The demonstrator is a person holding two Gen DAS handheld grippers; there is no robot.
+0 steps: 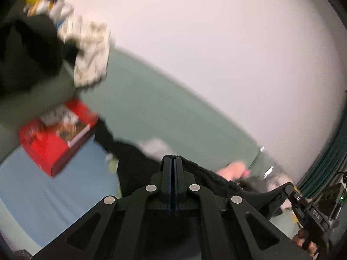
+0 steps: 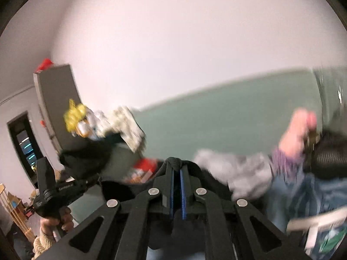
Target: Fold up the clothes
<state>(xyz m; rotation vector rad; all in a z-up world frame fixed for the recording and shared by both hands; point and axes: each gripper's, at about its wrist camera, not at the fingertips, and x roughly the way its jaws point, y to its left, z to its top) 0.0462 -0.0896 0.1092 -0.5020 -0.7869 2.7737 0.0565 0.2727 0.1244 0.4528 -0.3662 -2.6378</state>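
Note:
A black fleecy garment (image 1: 208, 173) is stretched between my two grippers, lifted above the bed. My left gripper (image 1: 173, 162) is shut on one edge of it, with the cloth running off to the right. My right gripper (image 2: 174, 162) is shut on another edge, with a bunch of black fabric (image 2: 117, 186) between its blue pads and trailing left. A person's hand (image 2: 63, 218) holds the left tool at the left of the right wrist view. Another hand (image 1: 303, 240) holds the right tool at the lower right of the left wrist view. Both views are motion-blurred.
A red box (image 1: 56, 138) lies on the blue bedsheet (image 1: 54, 195) by a green headboard (image 1: 162, 108). A heap with black, white-patterned (image 1: 91, 52) and yellow clothes is at the left. Grey cloth (image 2: 243, 173), jeans (image 2: 303, 195) and pink cloth (image 2: 297, 130) are piled at the right.

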